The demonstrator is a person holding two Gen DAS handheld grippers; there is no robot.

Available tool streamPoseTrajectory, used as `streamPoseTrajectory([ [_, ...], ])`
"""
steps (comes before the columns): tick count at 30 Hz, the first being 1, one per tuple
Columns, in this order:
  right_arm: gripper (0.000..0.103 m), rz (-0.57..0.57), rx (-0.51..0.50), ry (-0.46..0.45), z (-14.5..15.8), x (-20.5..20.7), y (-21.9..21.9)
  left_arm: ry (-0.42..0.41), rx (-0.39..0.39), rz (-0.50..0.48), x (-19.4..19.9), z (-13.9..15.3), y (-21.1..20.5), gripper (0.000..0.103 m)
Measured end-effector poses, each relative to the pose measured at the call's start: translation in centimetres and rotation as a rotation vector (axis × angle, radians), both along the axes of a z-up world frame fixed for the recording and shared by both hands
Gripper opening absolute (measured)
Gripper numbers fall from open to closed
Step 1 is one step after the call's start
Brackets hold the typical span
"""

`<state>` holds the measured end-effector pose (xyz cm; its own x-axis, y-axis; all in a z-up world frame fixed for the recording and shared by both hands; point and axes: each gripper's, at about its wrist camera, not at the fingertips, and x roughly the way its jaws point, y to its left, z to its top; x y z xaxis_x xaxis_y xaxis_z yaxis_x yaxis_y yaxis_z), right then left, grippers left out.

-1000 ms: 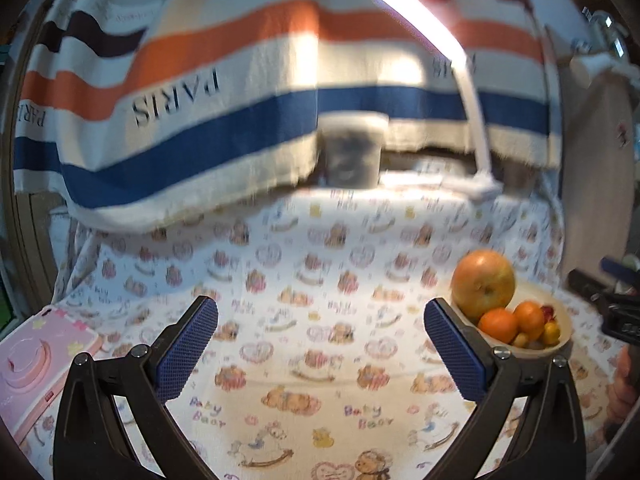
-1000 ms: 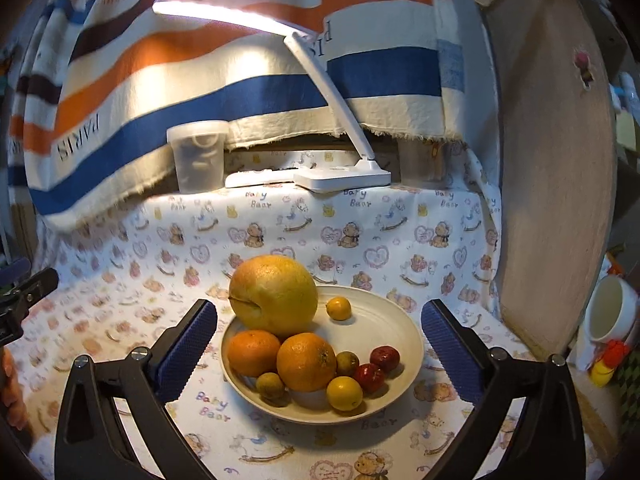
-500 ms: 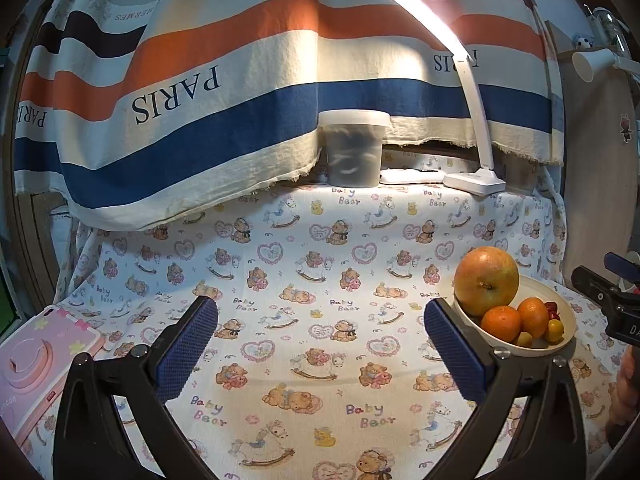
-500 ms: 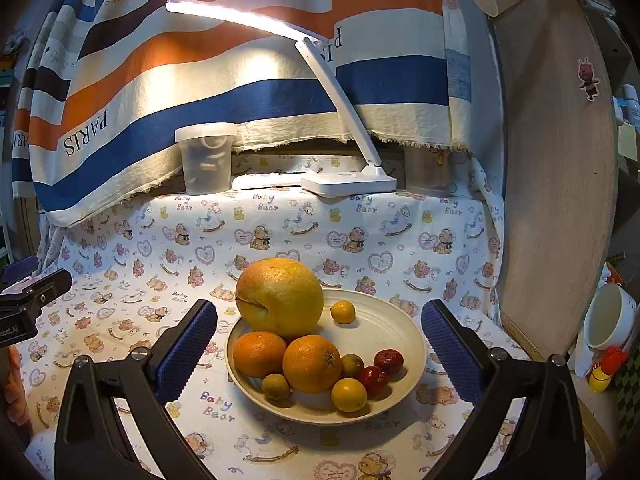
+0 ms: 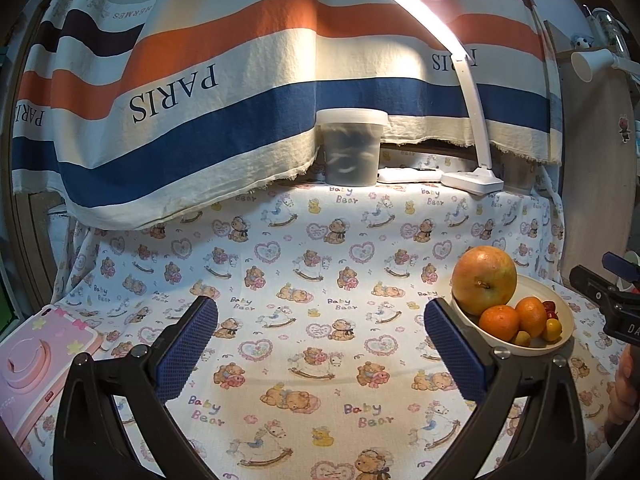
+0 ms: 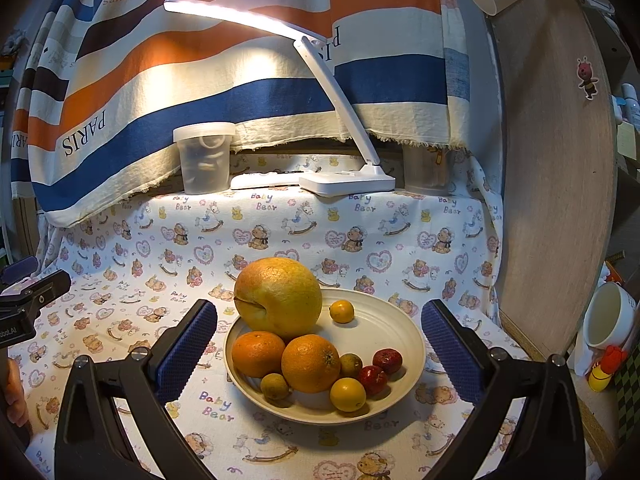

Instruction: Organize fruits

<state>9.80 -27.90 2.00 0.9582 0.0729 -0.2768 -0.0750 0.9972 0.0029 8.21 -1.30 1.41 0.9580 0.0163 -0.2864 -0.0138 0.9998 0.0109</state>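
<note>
A cream plate (image 6: 394,320) on the bear-print cloth holds a large grapefruit (image 6: 280,294), two oranges (image 6: 310,362), small yellow, green and red fruits. My right gripper (image 6: 319,344) is open and empty, its blue pads either side of the plate and above it. In the left wrist view the plate (image 5: 560,344) sits at the right with the grapefruit (image 5: 484,280) on it. My left gripper (image 5: 320,344) is open and empty over bare cloth, left of the plate.
A white desk lamp (image 6: 348,180) and a lidded plastic tub (image 6: 204,158) stand at the back under a striped hanging cloth. A wooden panel (image 6: 556,184) walls the right side. A pink toy (image 5: 36,364) lies at the left. A white cup (image 6: 608,316) stands far right.
Both views have tilted back and steadied, so the plate sits slightly lower and nearer in the frame. Both grippers stay open; no fruit has moved.
</note>
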Motion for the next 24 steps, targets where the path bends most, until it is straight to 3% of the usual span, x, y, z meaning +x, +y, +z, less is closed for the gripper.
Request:
streamPoseTrajectory([
  [24, 0.103, -0.008, 0.002, 0.000, -0.04, 0.07, -0.15, -0.003, 0.003, 0.005, 0.03, 0.01, 0.03, 0.103],
])
